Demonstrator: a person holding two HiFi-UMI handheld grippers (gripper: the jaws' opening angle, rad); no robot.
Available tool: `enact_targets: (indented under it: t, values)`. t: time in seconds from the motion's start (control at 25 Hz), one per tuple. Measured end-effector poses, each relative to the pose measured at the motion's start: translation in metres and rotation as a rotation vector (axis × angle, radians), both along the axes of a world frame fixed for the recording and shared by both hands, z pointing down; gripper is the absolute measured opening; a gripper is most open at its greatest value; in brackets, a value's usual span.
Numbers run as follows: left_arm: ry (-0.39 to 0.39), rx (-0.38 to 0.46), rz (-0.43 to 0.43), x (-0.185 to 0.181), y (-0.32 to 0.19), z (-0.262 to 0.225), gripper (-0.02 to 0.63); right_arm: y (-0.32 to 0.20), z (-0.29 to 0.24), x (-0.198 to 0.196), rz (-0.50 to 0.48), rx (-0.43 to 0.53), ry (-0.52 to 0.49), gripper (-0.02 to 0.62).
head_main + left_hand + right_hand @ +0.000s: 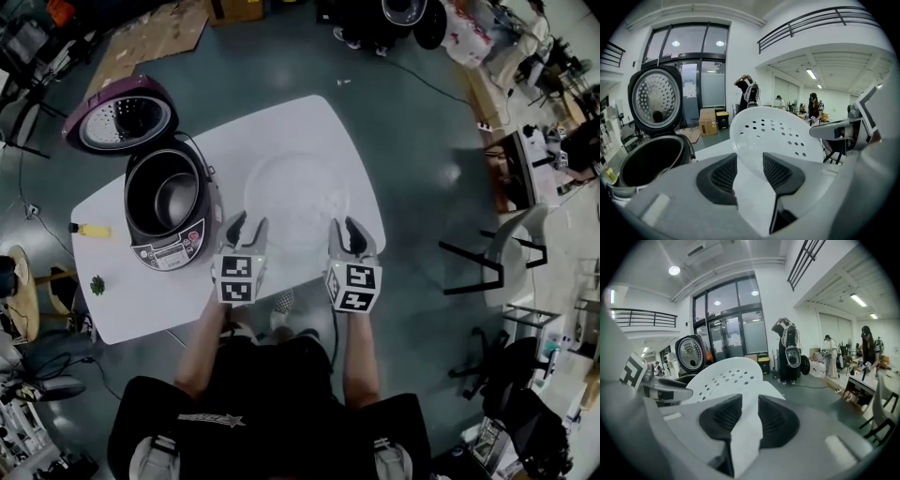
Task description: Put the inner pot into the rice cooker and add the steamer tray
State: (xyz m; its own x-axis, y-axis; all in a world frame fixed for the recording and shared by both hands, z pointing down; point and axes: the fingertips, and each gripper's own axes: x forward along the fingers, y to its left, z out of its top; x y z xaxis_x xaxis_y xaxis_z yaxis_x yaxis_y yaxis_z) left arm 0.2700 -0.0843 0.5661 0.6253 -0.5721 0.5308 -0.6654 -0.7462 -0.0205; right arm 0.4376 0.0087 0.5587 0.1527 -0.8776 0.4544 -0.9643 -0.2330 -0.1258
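Observation:
A white perforated steamer tray (296, 199) hangs above the table between my two grippers. My left gripper (246, 227) is shut on its left rim, and my right gripper (348, 231) is shut on its right rim. In the left gripper view the tray (774, 135) rises from between the black pads of the left gripper (750, 171). The right gripper view shows the tray (723, 378) clamped the same way in the right gripper (749, 416). To the left stands the purple rice cooker (172, 208), lid (121, 119) open, with the metal inner pot (174, 197) inside it.
The white table (309, 122) carries a yellow object (92, 230) and a small green item (97, 284) near its left edge. A chair (497, 255) stands to the right. Cardboard (155, 33) lies on the floor behind. People stand far off in the hall.

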Motion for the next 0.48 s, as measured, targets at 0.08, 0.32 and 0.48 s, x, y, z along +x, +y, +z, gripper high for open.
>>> enact_targets:
  t: [0.08,0.32,0.48]
  values:
    - [0.011,0.011,-0.006,-0.006,-0.001,-0.01,0.181,-0.002,-0.011,-0.005,-0.004,0.015,0.011,0.112]
    - [0.04,0.057,-0.018,-0.021,-0.008,-0.041,0.181,-0.009,-0.042,-0.02,-0.01,0.061,0.037,0.111]
    - [0.058,0.074,-0.045,-0.039,-0.015,-0.059,0.179,-0.022,-0.06,-0.035,-0.035,0.089,0.053,0.111]
